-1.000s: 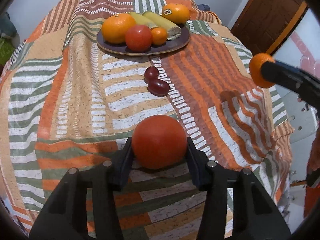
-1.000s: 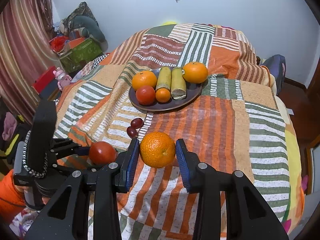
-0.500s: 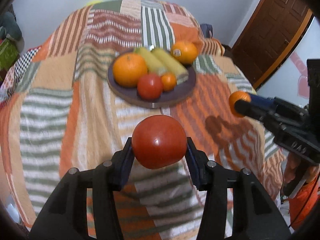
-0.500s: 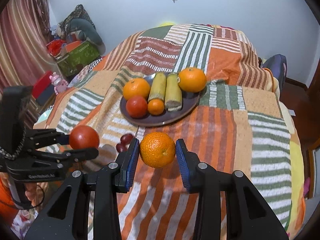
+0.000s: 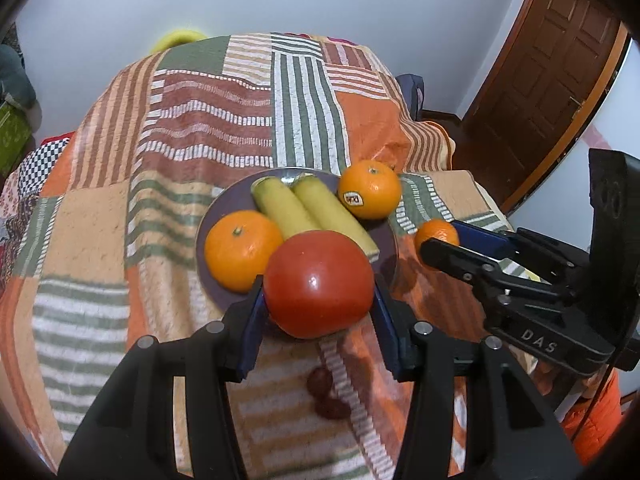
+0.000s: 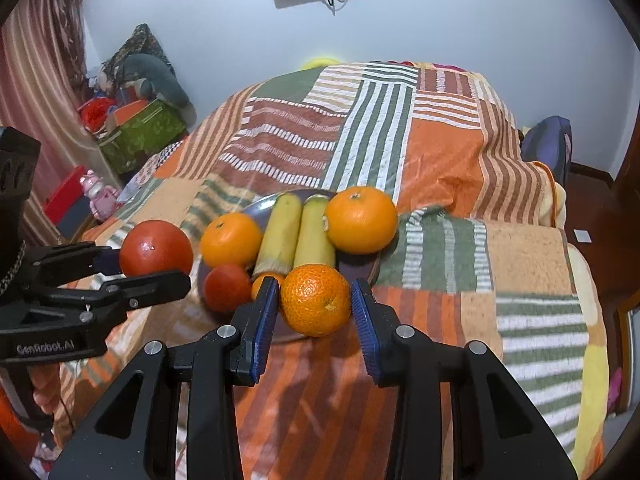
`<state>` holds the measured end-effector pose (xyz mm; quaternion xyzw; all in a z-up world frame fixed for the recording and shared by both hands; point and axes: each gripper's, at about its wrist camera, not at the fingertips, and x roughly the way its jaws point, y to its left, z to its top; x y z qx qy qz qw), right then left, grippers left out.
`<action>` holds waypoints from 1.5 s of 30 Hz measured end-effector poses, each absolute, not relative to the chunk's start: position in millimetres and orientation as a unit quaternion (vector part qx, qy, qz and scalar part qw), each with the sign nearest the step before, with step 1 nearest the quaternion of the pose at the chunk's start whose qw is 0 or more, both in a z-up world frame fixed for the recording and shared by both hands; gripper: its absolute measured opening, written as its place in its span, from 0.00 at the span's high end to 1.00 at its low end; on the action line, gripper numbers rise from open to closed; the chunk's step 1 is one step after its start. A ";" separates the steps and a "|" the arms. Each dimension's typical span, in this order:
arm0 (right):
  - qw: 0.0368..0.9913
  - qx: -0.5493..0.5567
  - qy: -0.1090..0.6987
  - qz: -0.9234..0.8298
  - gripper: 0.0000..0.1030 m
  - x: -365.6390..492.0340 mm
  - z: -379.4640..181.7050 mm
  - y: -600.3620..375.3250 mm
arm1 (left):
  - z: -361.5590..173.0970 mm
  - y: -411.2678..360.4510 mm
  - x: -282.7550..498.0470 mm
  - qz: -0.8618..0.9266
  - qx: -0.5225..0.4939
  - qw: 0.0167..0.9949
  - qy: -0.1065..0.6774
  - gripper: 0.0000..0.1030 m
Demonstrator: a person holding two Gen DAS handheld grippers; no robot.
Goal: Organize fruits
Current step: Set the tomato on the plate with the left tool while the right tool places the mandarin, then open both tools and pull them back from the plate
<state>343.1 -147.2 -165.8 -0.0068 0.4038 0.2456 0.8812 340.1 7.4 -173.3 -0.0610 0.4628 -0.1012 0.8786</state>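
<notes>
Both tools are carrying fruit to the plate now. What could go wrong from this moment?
1. The plate is already crowded; the tomato or the mandarin may roll off after release.
2. The left tool and right tool approach together and could collide.
3. Two grapes on the blanket may be forgotten.

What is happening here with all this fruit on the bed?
A person is gathering fruit onto a plate on the bed, with a gripper in each hand. The left gripper holds a tomato and the right gripper holds a tangerine, both above the near edge of the plate. The plate already has two oranges, two bananas, a smaller tomato and a small tangerine. Two grapes lie on the blanket.
</notes>
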 end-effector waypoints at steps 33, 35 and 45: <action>0.859 -0.059 0.429 0.273 0.61 370.5 -195.1 -121.1 | -196.0 12.2 380.3 -0.102 -0.062 0.869 0.480 0.50; 0.861 -0.054 0.428 0.270 0.61 368.5 -192.3 -124.8 | -189.0 14.1 375.7 -0.098 -0.062 0.874 0.472 0.47; 0.875 -0.029 0.405 0.263 0.60 343.2 -159.0 -138.8 | -148.6 21.5 335.9 -0.070 -0.041 0.897 0.435 0.45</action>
